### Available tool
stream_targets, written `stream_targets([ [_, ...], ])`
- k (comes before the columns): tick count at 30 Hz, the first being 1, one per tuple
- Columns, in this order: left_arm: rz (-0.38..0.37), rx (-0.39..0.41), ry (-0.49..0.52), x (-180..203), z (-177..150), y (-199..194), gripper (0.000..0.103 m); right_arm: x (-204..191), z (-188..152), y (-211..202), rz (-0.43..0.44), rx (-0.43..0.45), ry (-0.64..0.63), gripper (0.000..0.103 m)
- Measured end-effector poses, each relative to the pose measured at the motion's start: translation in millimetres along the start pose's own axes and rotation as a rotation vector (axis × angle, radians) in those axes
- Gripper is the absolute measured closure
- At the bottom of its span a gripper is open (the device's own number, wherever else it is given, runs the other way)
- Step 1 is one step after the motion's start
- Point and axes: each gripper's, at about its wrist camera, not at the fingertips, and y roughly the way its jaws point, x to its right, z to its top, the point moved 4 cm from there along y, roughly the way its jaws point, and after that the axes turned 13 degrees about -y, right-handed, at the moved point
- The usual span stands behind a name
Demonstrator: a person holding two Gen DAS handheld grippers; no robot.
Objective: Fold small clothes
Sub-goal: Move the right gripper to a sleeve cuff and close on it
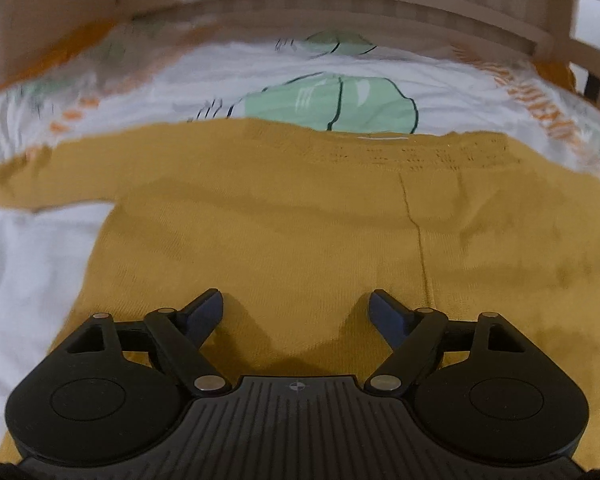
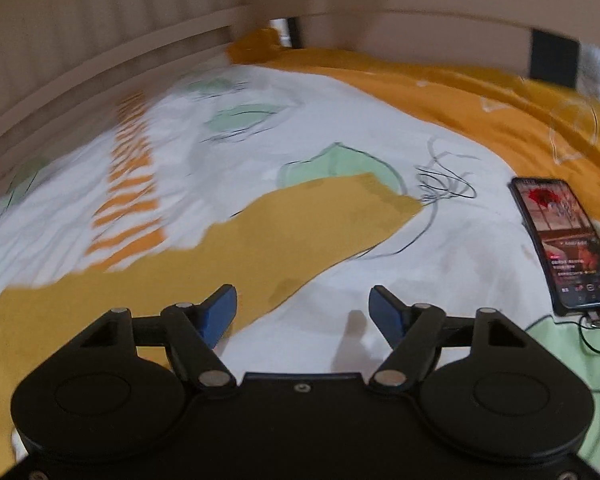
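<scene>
A small mustard-yellow knitted sweater (image 1: 284,216) lies spread flat on the printed white bed cover (image 1: 28,272), with one sleeve (image 1: 32,180) stretched out to the left. My left gripper (image 1: 296,308) hovers over the sweater's lower body, its blue-padded jaws wide apart with nothing between them. In the right wrist view the sweater's other sleeve (image 2: 300,232) runs diagonally up to the right. My right gripper (image 2: 303,306) is open above that sleeve's lower edge, the left pad (image 2: 220,312) over the fabric, the right pad over bare cover.
A lit phone (image 2: 562,244) with a cord lies on the cover at the right. An orange blanket (image 2: 460,96) lies along the far right side. A wooden bed rail (image 1: 340,4) bounds the far side.
</scene>
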Motion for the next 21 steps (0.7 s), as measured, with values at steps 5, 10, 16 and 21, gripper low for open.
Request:
stream_targets([
  [5, 0.009, 0.026, 0.006, 0, -4, 0, 0.019, 32, 1, 31, -0.013, -0.037, 0.128, 0.028],
  [10, -0.005, 0.007, -0.025, -3, -4, 6, 0.015, 48, 3, 49, 0.032, -0.018, 0.234, 0.029],
  [16, 0.000, 0.013, -0.018, 0, -5, 7, 0.013, 51, 12, 59, 0.026, -0.020, 0.236, 0.076],
  [21, -0.001, 0.005, -0.018, -1, -4, 7, 0.012, 39, 24, 44, 0.026, -0.006, 0.185, 0.087],
])
